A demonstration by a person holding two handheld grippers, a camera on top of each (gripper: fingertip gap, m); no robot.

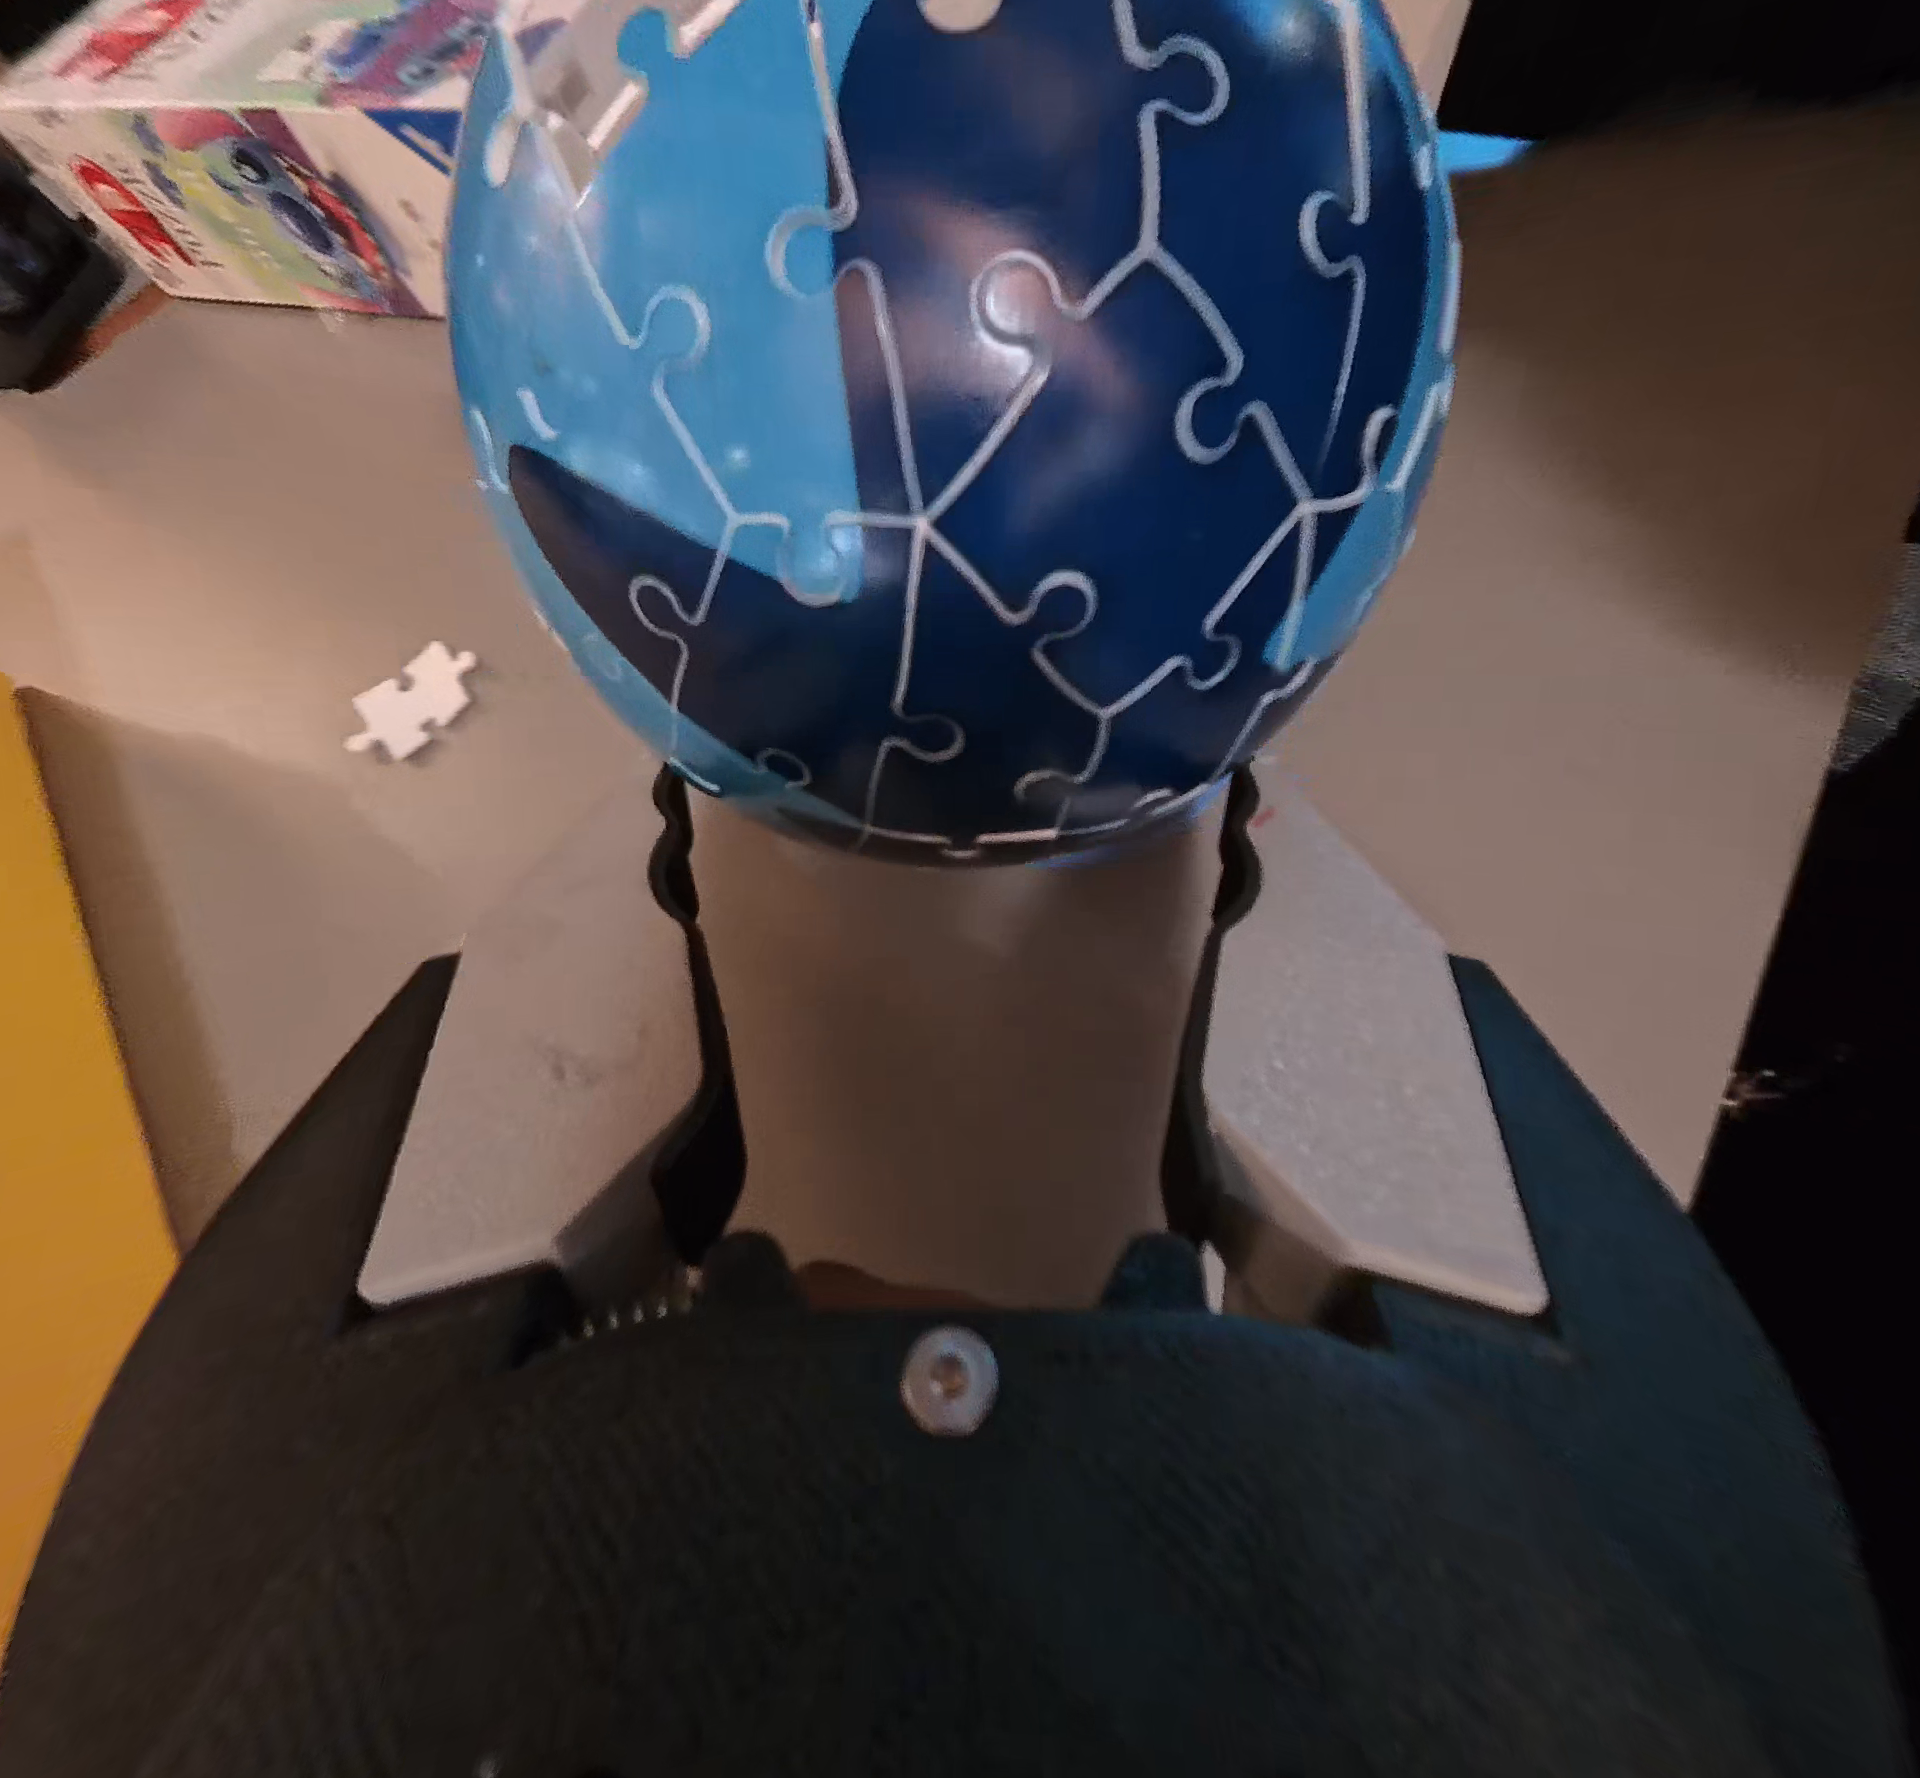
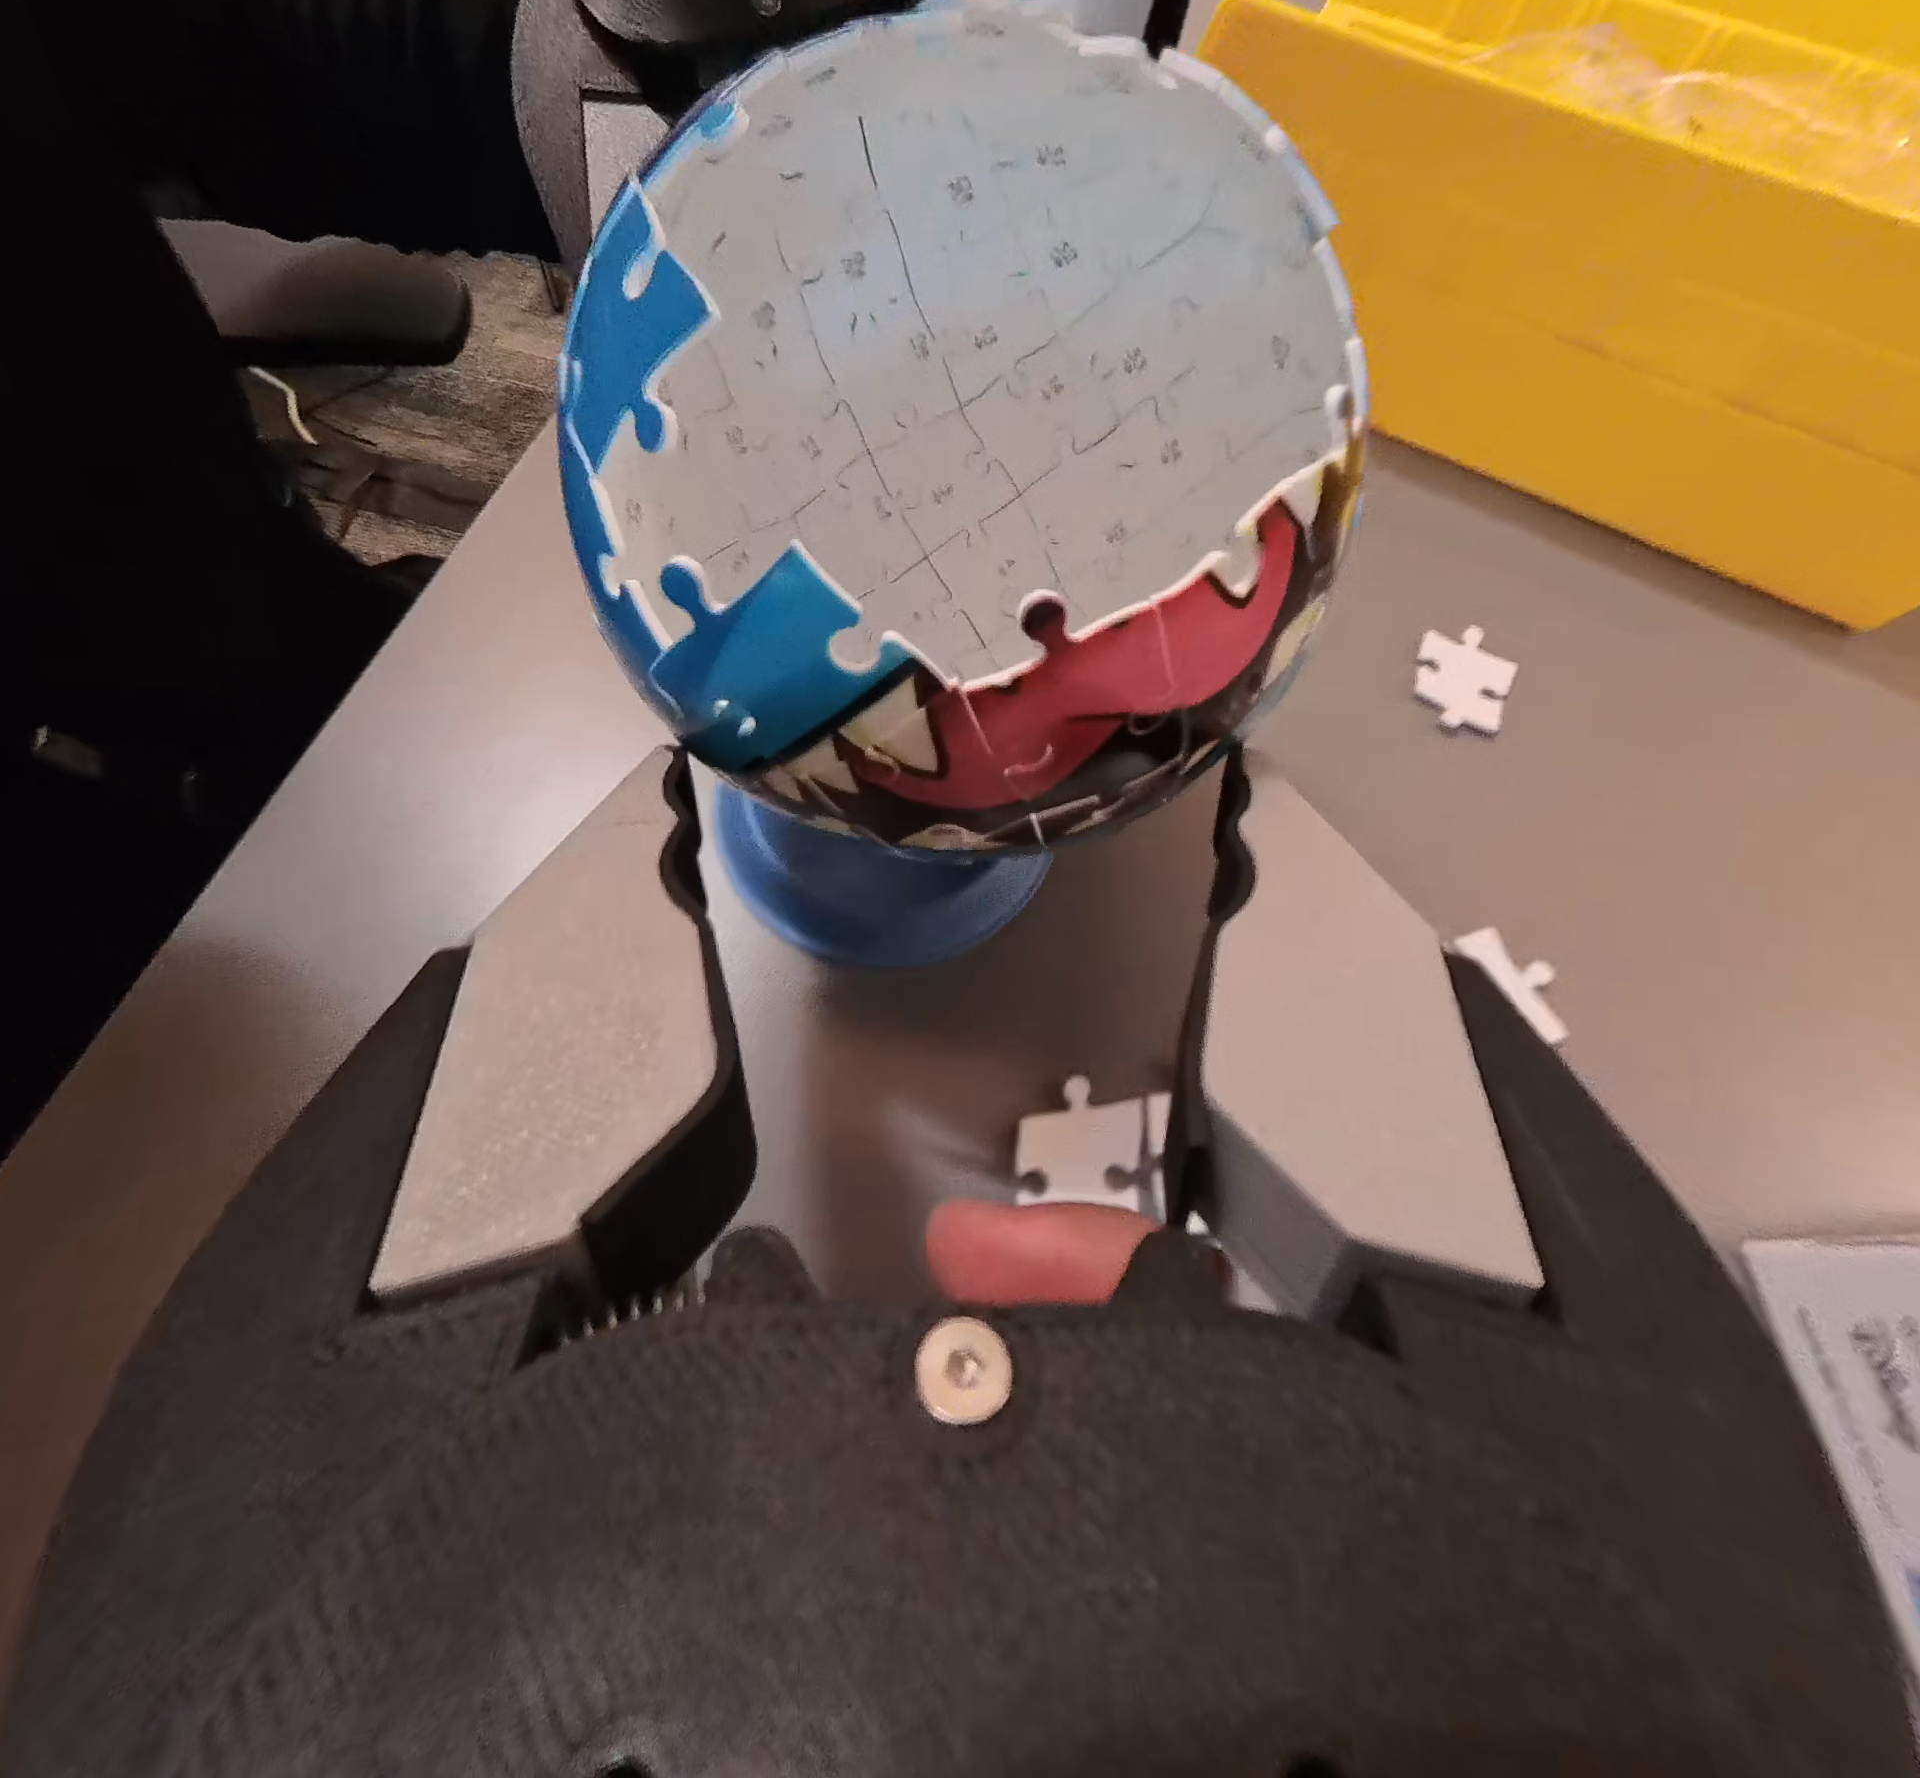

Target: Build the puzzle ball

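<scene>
Left wrist view. Table (image 1: 260, 502): grey top; one white loose piece (image 1: 410, 702) lies on open surface to the left. A printed box (image 1: 312, 97) stands at the far left; a yellow edge (image 1: 62, 1053) runs along the near left. Dark space falls away on the right. Ball (image 1: 951, 398): partly built shell, light and dark blue, its ragged open rim at the top. It sits at the fingertips, filling the span between them. Left gripper (image 1: 954, 798): fingers spread wide, tips against the ball's lower sides; whether they press on it cannot be told. The gripper points forward and down at the ball.

Right wrist view. The table edge (image 2: 343, 741) runs diagonally on the left, with floor and a person's dark sleeve (image 2: 208, 14) beyond. A yellow bin (image 2: 1621, 274) closes off the far right. Three white pieces (image 2: 1465, 679) lie on the table at right and between the fingers; a paper sheet (image 2: 1849, 1396) is at the near right. The ball (image 2: 956, 398) rests on a blue stand (image 2: 883, 887), with its hollow white inside facing the camera. Right gripper (image 2: 954, 772): fingers wide apart, tips beside the ball's lower flanks; contact is uncertain. A fingertip (image 2: 1029, 1250) shows at the gripper's base.
</scene>
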